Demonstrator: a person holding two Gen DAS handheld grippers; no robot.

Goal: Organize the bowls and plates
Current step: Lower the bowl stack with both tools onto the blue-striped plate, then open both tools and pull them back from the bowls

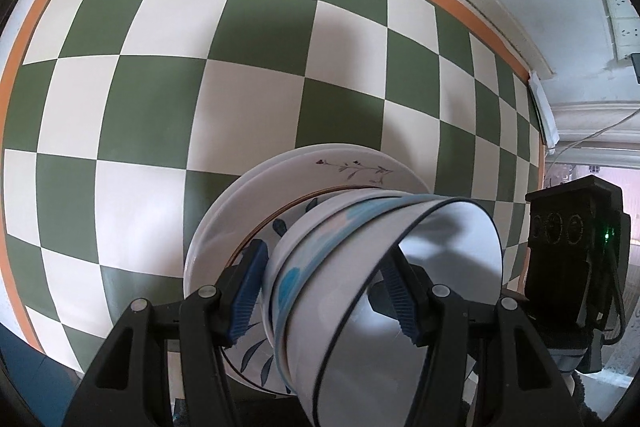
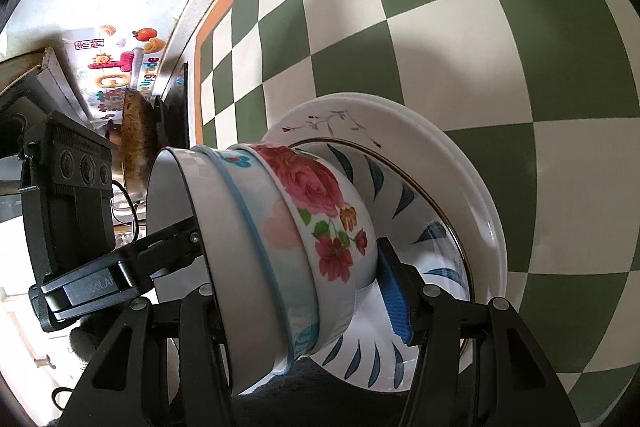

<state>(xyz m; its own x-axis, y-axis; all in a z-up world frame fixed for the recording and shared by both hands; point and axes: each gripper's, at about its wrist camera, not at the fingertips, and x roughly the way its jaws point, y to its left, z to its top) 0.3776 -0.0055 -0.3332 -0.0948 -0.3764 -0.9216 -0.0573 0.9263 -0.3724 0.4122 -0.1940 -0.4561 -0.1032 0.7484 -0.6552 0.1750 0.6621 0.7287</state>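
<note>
- Stack of dishes sits between both claws, tipped on its side in both wrist views, over a green-and-cream checkered desk (image 1: 248, 75) with an orange border.
- Left claw (image 1: 324, 291): jaws part-spread, pinching the nested bowls. Blue pad at 9 o'clock presses the outer bowl wall; the other finger sits inside the top bowl (image 1: 440, 267), white with a dark rim line.
- Right claw (image 2: 304, 291): jaws likewise part-spread and clamped across the bowls. Blue pad at 3 o'clock sits behind the floral bowl (image 2: 332, 211), against the blue-leaf plate (image 2: 420, 227); the other finger is hidden behind the white bowl wall.
- Nesting order, near to far: white bowl, blue-banded bowl (image 2: 260, 211), floral bowl, blue-leaf plate, then white plates (image 2: 472, 179), the front one with a grey sprig print.
- Other claw's black camera housing shows at 3 o'clock in the left view and 9 o'clock in the right.
- Far back, right view, 10 o'clock: colourful sticker sheet (image 2: 116, 67).
</note>
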